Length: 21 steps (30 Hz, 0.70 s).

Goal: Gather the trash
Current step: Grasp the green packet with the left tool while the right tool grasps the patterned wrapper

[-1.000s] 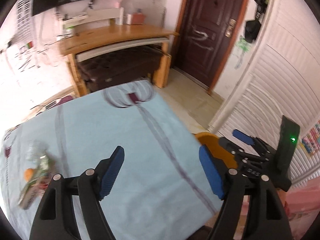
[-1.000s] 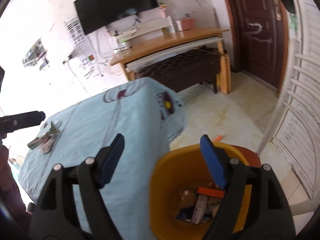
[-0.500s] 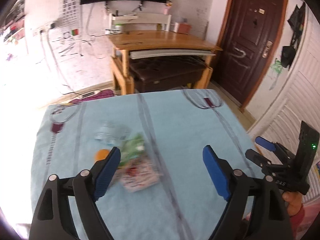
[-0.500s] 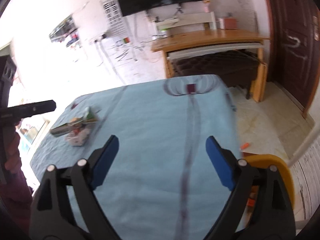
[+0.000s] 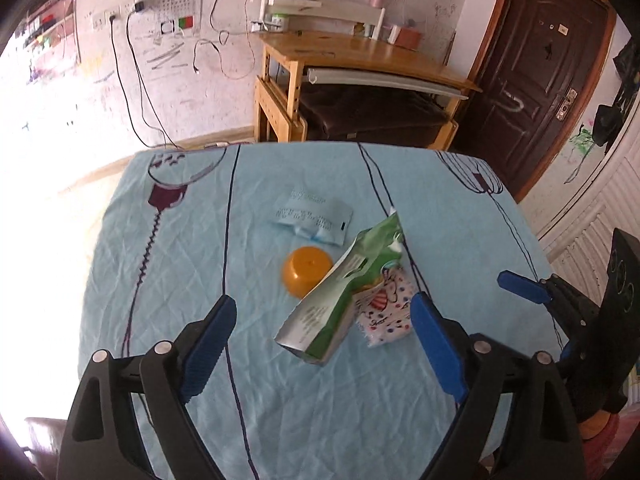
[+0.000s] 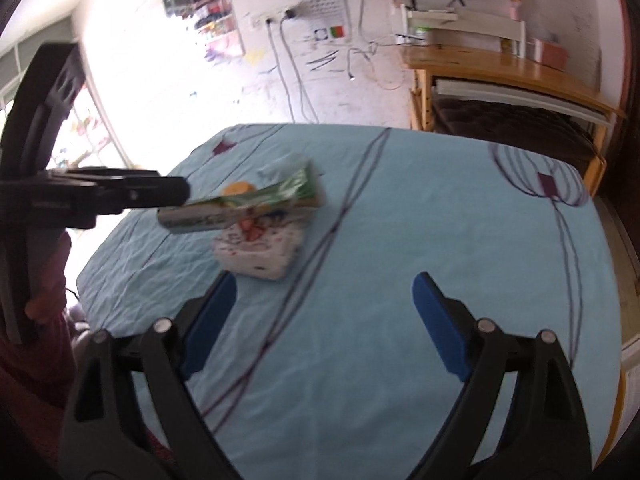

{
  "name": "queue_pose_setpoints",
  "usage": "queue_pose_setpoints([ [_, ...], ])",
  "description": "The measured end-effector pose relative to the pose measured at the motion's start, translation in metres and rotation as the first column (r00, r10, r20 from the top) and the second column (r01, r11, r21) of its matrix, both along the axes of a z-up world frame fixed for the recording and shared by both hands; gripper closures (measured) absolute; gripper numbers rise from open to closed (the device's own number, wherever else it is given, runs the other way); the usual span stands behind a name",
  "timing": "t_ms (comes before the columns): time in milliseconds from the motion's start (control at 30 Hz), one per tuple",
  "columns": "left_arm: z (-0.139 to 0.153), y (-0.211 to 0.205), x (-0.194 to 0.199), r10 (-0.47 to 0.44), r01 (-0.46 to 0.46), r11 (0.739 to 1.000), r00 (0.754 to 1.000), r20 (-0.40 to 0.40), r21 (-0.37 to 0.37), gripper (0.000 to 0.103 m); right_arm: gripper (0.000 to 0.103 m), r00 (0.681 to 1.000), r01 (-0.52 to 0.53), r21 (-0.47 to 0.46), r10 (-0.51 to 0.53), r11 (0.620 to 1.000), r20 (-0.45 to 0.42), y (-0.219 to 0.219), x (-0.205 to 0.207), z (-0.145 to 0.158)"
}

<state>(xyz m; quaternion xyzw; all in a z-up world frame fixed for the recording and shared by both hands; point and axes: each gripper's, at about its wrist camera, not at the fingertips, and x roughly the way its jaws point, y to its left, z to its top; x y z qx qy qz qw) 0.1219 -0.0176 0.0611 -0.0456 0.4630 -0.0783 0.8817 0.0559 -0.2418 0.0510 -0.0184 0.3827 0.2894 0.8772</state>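
Left wrist view: we're at the approach step, nothing picked yet. Left gripper point(image 5: 322, 338) has its jaws wide open and empty, hanging above the green carton point(image 5: 340, 296), which lies mid-surface on the blue cloth, leaning over the polka-dot packet point(image 5: 386, 308), with the orange cap point(image 5: 306, 270) and white sachet point(image 5: 310, 218) just behind. Right gripper point(image 6: 324, 324) is also wide open, empty, nearer the surface's right edge. Next, we reckon: drop the left jaws around the carton and close.
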Motion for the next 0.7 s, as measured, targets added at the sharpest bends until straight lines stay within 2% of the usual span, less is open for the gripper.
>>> queue_pose_setpoints([
  [267,-0.029,0.012,0.018,-0.041,0.028,0.990,0.994,-0.098,-0.136,0.019,0.012,0.998,-0.060,-0.060,0.059,0.996,-0.016,0.031,-0.001,-0.003],
  [367,-0.036,0.015,0.022,-0.052,0.032,0.984,0.992,-0.111,-0.177,0.022,0.012,0.996,-0.091,-0.079,0.089,0.993,-0.025,0.045,0.001,-0.005],
  [433,-0.040,0.016,0.024,-0.048,0.027,0.983,0.992,-0.115,-0.182,0.040,0.011,0.994,-0.103,-0.091,0.101,0.990,-0.029,0.052,0.004,-0.006],
  [533,-0.046,0.013,0.024,-0.061,0.036,0.981,0.990,-0.127,-0.189,0.059,0.011,0.992,-0.122,-0.105,0.119,0.987,-0.036,0.064,0.008,-0.006],
  [633,-0.049,0.010,0.022,-0.065,0.042,0.981,0.991,-0.115,-0.189,0.073,0.011,0.991,-0.132,-0.118,0.128,0.984,-0.041,0.072,0.012,-0.007],
  [700,-0.045,0.012,0.018,-0.061,0.042,0.978,0.994,-0.090,-0.202,0.076,0.011,0.991,-0.131,-0.130,0.127,0.983,-0.046,0.076,0.014,-0.008],
])
